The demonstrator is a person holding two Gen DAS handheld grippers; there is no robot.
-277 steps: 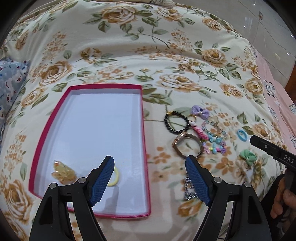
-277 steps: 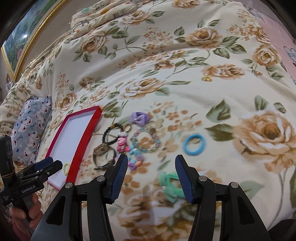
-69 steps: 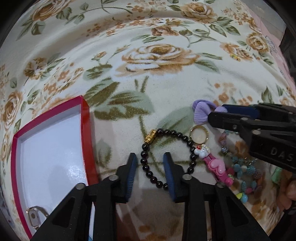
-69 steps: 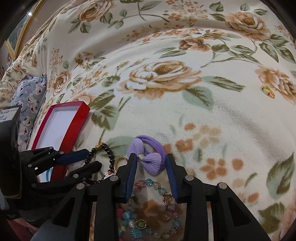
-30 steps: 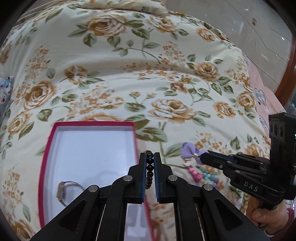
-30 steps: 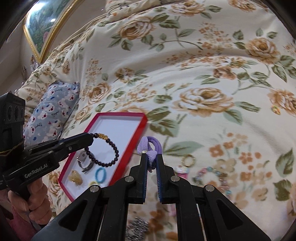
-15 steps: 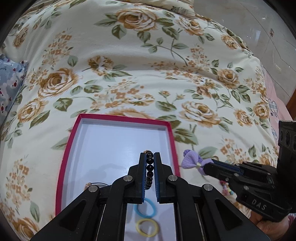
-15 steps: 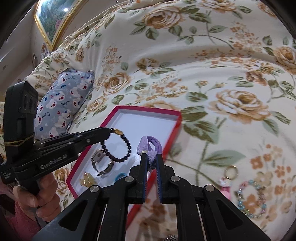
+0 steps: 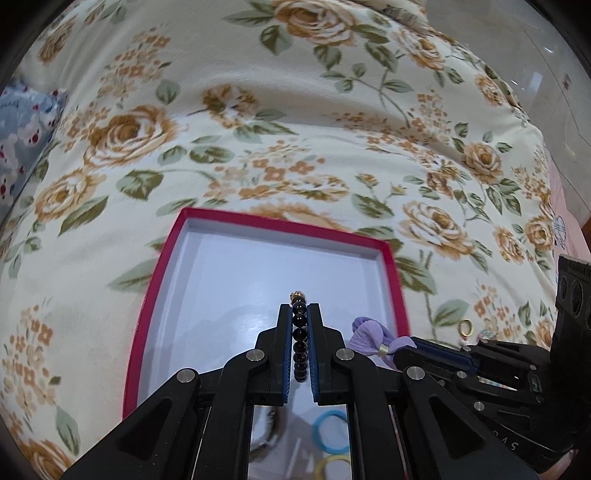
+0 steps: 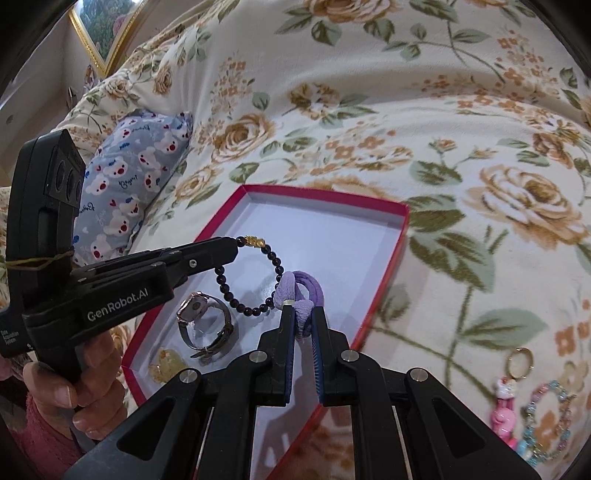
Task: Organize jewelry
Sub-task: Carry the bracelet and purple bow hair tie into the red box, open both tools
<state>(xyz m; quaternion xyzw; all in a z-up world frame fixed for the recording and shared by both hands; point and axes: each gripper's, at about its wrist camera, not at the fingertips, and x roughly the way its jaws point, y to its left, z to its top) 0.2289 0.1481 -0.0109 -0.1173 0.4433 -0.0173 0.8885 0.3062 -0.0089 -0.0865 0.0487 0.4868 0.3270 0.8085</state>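
A red-rimmed box (image 9: 391, 280) with a white floor lies on the floral blanket; it also shows in the right wrist view (image 10: 402, 218). My left gripper (image 9: 299, 308) is shut on a black bead bracelet (image 9: 298, 334) with a gold charm, held above the box; the bracelet hangs as a loop in the right wrist view (image 10: 251, 273). My right gripper (image 10: 303, 312) is shut on a purple bow hair tie (image 10: 301, 291), above the box's right part; the bow shows in the left wrist view (image 9: 371, 338). In the box lie a watch (image 10: 205, 325), a yellow charm (image 10: 166, 363), a blue ring (image 9: 330, 432) and a yellow ring (image 9: 332, 467).
On the blanket to the right of the box lie a gold ring (image 10: 520, 360) with a pink charm (image 10: 503, 413) and a pastel bead bracelet (image 10: 546, 424). A blue bear-print pillow (image 10: 133, 177) lies left of the box. A framed picture (image 10: 103, 26) is at the far left.
Both grippers have moved left over the box with their items still gripped. The box now sits more centred under the left gripper.
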